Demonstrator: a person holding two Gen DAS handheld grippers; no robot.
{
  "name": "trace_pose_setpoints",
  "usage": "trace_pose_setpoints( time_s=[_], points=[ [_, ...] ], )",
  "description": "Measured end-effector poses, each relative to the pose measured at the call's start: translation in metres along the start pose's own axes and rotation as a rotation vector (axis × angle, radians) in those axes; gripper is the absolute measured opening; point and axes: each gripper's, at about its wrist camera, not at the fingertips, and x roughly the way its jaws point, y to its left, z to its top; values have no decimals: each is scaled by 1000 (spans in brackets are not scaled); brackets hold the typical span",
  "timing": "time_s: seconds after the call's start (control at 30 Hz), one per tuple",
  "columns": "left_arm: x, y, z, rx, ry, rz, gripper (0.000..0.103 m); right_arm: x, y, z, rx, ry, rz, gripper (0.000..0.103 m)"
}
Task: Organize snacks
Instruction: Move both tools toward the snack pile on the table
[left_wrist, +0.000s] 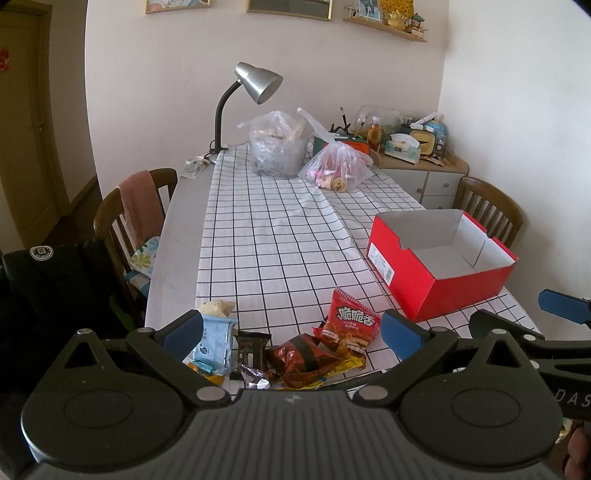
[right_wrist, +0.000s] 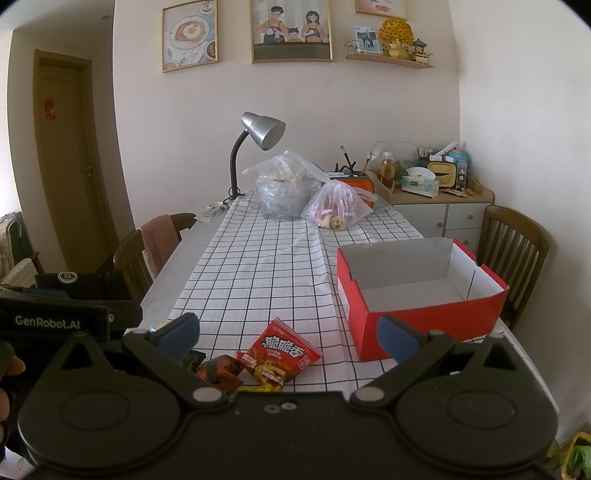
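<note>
A pile of snack packets lies at the near edge of the checked tablecloth (left_wrist: 280, 236): a red crisp packet (left_wrist: 351, 326) (right_wrist: 282, 350), a dark red foil pack (left_wrist: 301, 360) (right_wrist: 219, 371), a light blue packet (left_wrist: 214, 341), a small dark bar (left_wrist: 251, 349) and yellow wrappers. An empty red box (left_wrist: 443, 258) (right_wrist: 417, 295) with a white inside stands open to the right. My left gripper (left_wrist: 291, 330) hangs open just above and behind the pile, nothing between its blue pads. My right gripper (right_wrist: 288, 334) is also open, above the pile's right side, the red box beyond its right finger.
Two clear plastic bags (left_wrist: 280, 147) (left_wrist: 338, 168) with food sit at the table's far end beside a silver desk lamp (left_wrist: 255, 85). Wooden chairs (left_wrist: 136, 214) (left_wrist: 487, 210) flank the table. A cluttered cabinet (left_wrist: 424, 166) stands at the back right. A black bag (left_wrist: 55, 280) rests at left.
</note>
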Motion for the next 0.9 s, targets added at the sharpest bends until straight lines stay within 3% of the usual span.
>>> trace_pose_setpoints(
  time_s=[0.37, 0.67, 0.9],
  points=[
    [8, 5, 1, -9, 14, 0, 103, 10, 4, 1, -3, -6, 21, 103],
    [22, 10, 1, -16, 34, 2, 103, 20, 8, 1, -76, -51, 21, 103],
    [35, 19, -5, -33, 80, 22, 103, 34, 5, -4, -41, -21, 49, 102]
  ],
)
